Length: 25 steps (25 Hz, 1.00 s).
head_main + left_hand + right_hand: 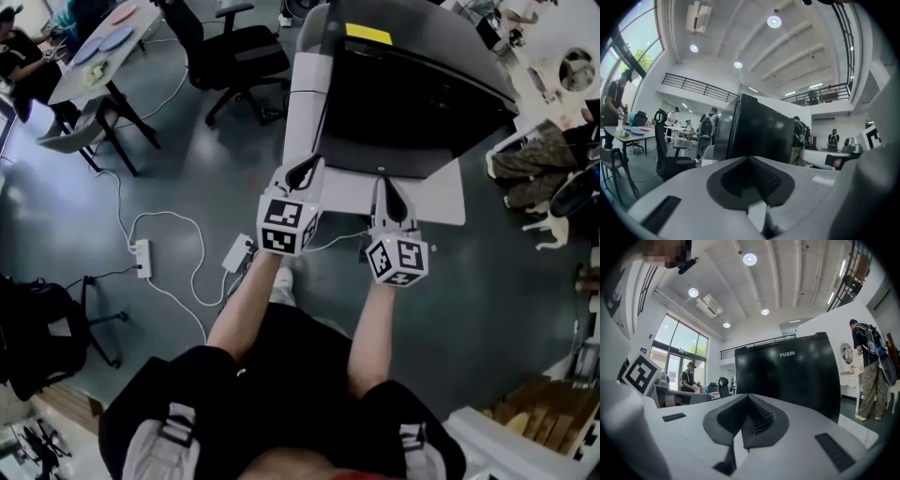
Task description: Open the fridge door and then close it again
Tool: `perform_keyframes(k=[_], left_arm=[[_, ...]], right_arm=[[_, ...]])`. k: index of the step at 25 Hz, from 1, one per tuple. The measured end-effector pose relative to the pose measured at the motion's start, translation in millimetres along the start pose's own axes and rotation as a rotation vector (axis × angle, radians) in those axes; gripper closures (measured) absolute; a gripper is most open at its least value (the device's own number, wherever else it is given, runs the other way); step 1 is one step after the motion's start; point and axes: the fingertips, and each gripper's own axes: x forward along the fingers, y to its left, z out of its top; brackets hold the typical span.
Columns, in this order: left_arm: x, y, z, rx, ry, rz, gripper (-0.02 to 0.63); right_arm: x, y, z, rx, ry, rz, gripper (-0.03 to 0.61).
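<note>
A black-fronted fridge with a white body stands just ahead of me, its dark door closed and facing both grippers. My left gripper is shut and empty, held out near the fridge's left front corner. My right gripper is shut too, with nothing between its jaws, a short way in front of the door's middle. Neither gripper touches the fridge. A yellow label lies on the fridge's top.
Office chairs and a table stand at the left rear. A power strip and white cables lie on the floor to my left. A person in camouflage trousers stands right of the fridge. Wooden steps sit at lower right.
</note>
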Motion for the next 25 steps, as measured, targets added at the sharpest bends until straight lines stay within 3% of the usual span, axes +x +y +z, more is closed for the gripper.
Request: perform_keyframes(k=[6, 9, 11, 13, 20, 25], left_arm=[[47, 13, 16, 0.007, -0.033, -0.02, 0.617], [60, 14, 31, 0.025, -0.06, -0.035, 0.594], [67, 15, 38, 0.046, -0.065, -0.04, 0.567], [72, 20, 41, 0.059, -0.066, -0.041, 0.545], [98, 35, 30, 0.043, -0.036, -0.07, 0.425], [111, 34, 39, 0.038, -0.055, -0.131, 0.387]], right_arm=[[41, -15, 23, -0.078, -0.024, 0.018, 0.589], [57, -21, 51, -0.172, -0.053, 0.038, 0.589], [69, -19, 69, -0.265, -0.054, 0.071, 0.585], [79, -14, 84, -0.389, -0.021, 0.101, 0.501], [114, 15, 139, -0.872, 0.088, 0.215, 0.482], [135, 22, 143, -1.067, 0.215, 0.31, 0.459]])
